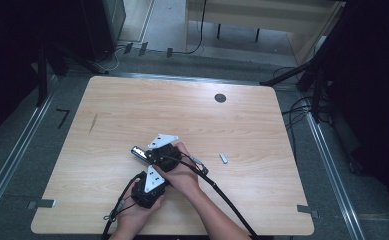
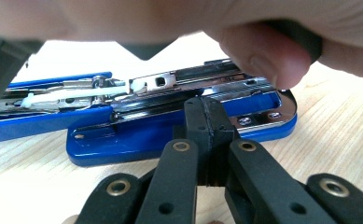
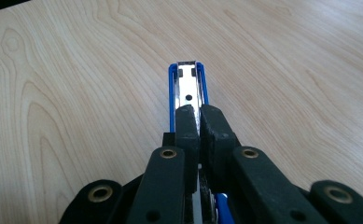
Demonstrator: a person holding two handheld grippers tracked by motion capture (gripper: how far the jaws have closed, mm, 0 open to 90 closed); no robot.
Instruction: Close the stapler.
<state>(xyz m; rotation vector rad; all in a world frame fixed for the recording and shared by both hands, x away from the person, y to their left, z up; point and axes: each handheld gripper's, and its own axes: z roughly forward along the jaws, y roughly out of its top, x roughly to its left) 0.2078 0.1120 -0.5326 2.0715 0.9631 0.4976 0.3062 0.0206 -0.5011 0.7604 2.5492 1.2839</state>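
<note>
Light wood table (image 1: pixel 132 115), grey floor (image 1: pixel 12 150); both tools (image 1: pixel 149 172) closed, right pinching blue stapler (image 3: pixel 187 86).

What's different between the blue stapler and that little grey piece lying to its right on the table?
The blue stapler is far larger; the grey piece is a short sliver. The blue stapler shows blue and shiny metal; the grey piece is plain grey. The right gripper clamps the blue stapler's metal rail; the grey piece lies free. Both rest on the wooden table.
</note>
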